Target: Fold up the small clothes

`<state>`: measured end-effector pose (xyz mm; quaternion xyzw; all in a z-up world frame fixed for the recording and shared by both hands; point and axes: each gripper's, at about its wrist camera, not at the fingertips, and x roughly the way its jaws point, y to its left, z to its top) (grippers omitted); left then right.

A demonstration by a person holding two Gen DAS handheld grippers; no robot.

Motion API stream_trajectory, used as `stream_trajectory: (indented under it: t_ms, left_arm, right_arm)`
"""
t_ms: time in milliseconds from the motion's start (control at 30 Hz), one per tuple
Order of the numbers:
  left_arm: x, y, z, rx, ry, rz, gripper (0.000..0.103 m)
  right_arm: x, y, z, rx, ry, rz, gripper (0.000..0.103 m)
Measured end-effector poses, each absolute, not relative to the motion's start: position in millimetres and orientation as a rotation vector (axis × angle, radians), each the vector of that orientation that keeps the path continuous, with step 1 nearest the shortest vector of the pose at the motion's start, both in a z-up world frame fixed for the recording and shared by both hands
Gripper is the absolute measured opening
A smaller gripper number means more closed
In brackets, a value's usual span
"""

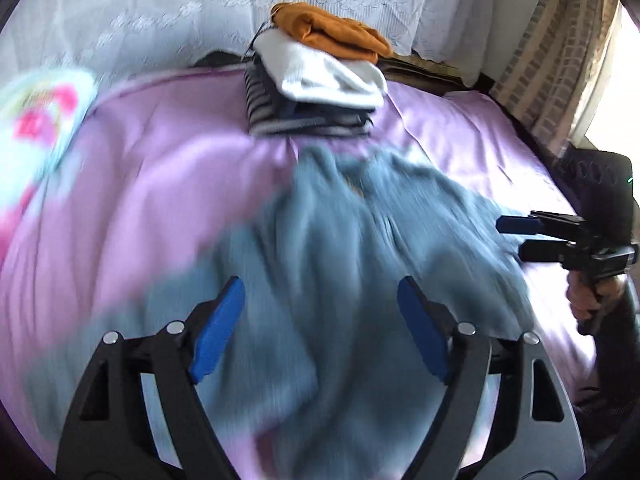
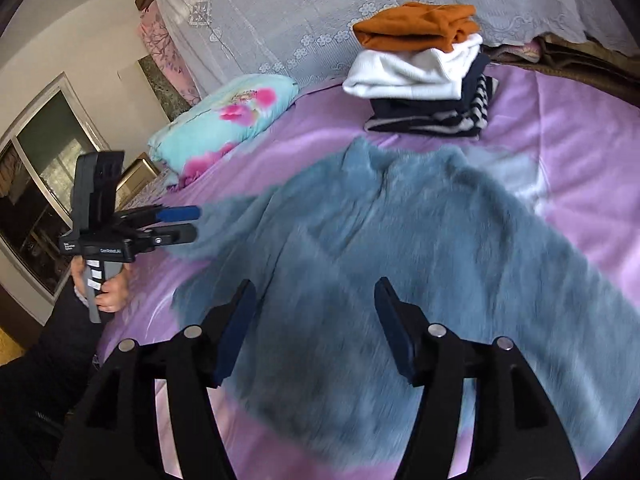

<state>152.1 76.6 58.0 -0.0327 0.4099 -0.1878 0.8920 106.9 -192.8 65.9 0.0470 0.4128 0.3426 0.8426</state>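
A fuzzy blue-grey garment lies spread flat on the lilac bed sheet. My left gripper hovers open above the garment's near part, with nothing between its blue pads. It also shows at the garment's left edge in the right wrist view, held by a hand. My right gripper is open over the garment's near half and holds nothing. In the left wrist view it sits at the garment's right edge. Behind the garment stands a stack of folded clothes: orange on top, then white, navy and striped.
A floral turquoise pillow lies at the bed's far left. White lace fabric covers the back. A patterned curtain hangs at the right, and a window is at the left.
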Motion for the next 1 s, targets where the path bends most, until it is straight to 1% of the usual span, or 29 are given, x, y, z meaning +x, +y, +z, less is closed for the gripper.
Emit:
stream_trajectory:
  t_ms: [67,200,300,333,367,400,433,467,500,533,600,633,667,700,733,800,900,1000]
  left_arm:
    - [113,90,52,-0.093,0.867,-0.365,0.083]
    - [54,102,23,-0.254,0.96,-0.431,0.083]
    - [39,91,3,-0.38,0.987,-0.506,0.084]
    - [38,86,0,-0.416,0.987,-0.53,0.086]
    - [39,78,-5,-0.464,0.979,-0.571,0.089]
    - [41,72,-7,-0.489,0.971,-0.586,0.09]
    - [47,65,-10,-0.524,0.963,-0.578,0.094]
    - [55,61,-16,-0.562,0.968,-0.543,0.096]
    - [61,59,-23,-0.598,0.98,-0.494,0.096]
    - [69,58,-30,-0.638,0.989,-0.426,0.096]
    - [73,55,-29,-0.662,0.955,-0.368,0.095]
    - [72,53,-25,-0.653,0.936,-0.355,0.083]
    - [70,53,-21,-0.632,0.918,-0.351,0.048]
    - [67,52,-16,-0.599,0.916,-0.389,0.031]
    - [64,56,-14,-0.606,0.925,-0.413,0.022]
    - [53,71,-6,-0.622,0.92,-0.439,0.012]
    - [24,99,5,-0.628,0.91,-0.455,0.012]
    - [-6,126,2,-0.671,0.938,-0.462,0.012]
  right_arm:
    - [80,-189,62,0.099,0.891,0.69,0.062]
    - [27,-193,28,0.23,0.99,0.664,0.062]
    - [5,-189,18,0.336,1.031,0.708,0.062]
    - [10,-184,12,0.393,1.042,0.716,0.064]
    - [12,-181,10,0.435,1.052,0.704,0.066]
    - [21,-177,2,0.489,1.066,0.678,0.075]
    - [26,-175,-3,0.532,1.078,0.653,0.078]
    - [36,-173,-13,0.601,1.088,0.625,0.078]
    - [41,-172,-20,0.652,1.073,0.612,0.076]
    - [42,-172,-22,0.68,1.034,0.6,0.054]
    - [39,-174,-20,0.694,0.988,0.629,0.019]
    - [36,-176,-17,0.69,0.981,0.646,0.012]
    - [27,-179,-8,0.644,0.957,0.649,0.012]
    - [18,-184,3,0.586,0.93,0.655,0.011]
    - [8,-191,14,0.547,0.906,0.654,0.011]
    - [-7,-207,27,0.514,0.893,0.651,0.011]
    - [-31,-242,41,0.476,0.905,0.614,0.011]
    - [-45,-280,27,0.406,0.999,0.517,0.011]
